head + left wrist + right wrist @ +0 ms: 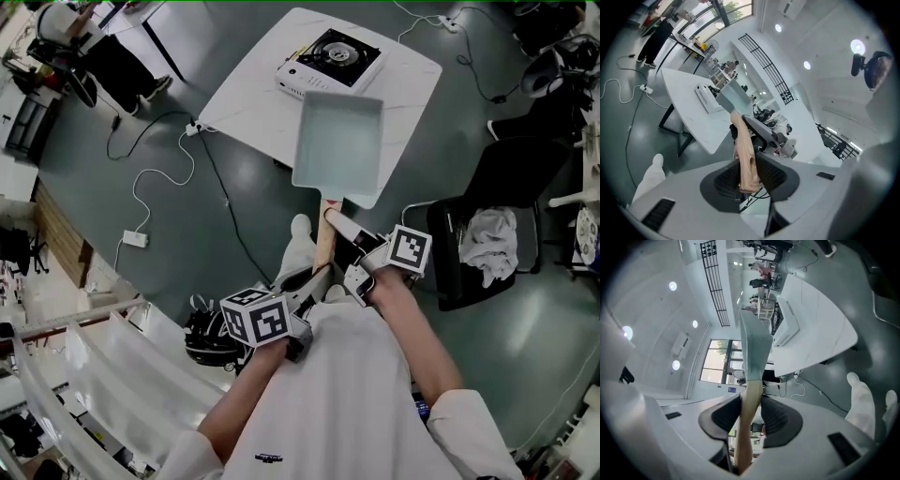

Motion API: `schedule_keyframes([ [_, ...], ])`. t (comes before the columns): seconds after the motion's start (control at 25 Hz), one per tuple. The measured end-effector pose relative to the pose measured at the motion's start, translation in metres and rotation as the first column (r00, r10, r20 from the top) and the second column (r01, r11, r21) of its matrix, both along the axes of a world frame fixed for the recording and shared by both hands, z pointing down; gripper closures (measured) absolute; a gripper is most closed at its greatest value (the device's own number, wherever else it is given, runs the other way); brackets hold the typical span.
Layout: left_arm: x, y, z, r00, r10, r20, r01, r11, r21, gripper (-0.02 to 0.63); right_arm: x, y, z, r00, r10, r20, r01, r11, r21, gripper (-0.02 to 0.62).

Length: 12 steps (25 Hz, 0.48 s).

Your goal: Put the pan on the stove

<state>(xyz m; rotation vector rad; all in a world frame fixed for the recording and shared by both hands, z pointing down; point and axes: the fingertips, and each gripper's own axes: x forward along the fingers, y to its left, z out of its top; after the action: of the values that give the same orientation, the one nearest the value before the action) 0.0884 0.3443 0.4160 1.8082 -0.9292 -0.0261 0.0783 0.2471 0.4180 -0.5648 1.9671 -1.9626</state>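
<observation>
We are holding the pan (339, 141) up by its wooden handle (323, 246) with both grippers; the pan is hanging over the near edge of the white table (246, 89), just short of the stove (330, 58) and not resting on it; its open side is facing up in the head view; the stove is sitting near the far side of the table; the left gripper (746, 173) is clamping the tail end of the handle, jaws narrowly apart with both pads pressing on the wood; the right gripper (750, 416) is clamping the handle further up, nearer the pan body, its pads likewise pressing on either side; the two grippers are sitting close together along the handle; a black chair (464, 281) with a pale cloth (487, 239) on it is standing to the right of the table
</observation>
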Motion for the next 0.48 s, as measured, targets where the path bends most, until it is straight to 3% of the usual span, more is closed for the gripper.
schedule_keyframes([
  [0.24,-0.02,-0.084,0.013,0.999,0.034,-0.013,-0.034,0.999,0.011,0.503,-0.019,-0.083,0.009,1.0,0.027,0.013,-0.027,1.0,0.0,0.455],
  [0.48,-0.06,-0.183,0.006,0.994,0.107,0.004,-0.107,0.994,0.007,0.503,-0.049,-0.181,0.007,0.993,0.112,0.03,-0.112,0.994,-0.019,0.453],
])
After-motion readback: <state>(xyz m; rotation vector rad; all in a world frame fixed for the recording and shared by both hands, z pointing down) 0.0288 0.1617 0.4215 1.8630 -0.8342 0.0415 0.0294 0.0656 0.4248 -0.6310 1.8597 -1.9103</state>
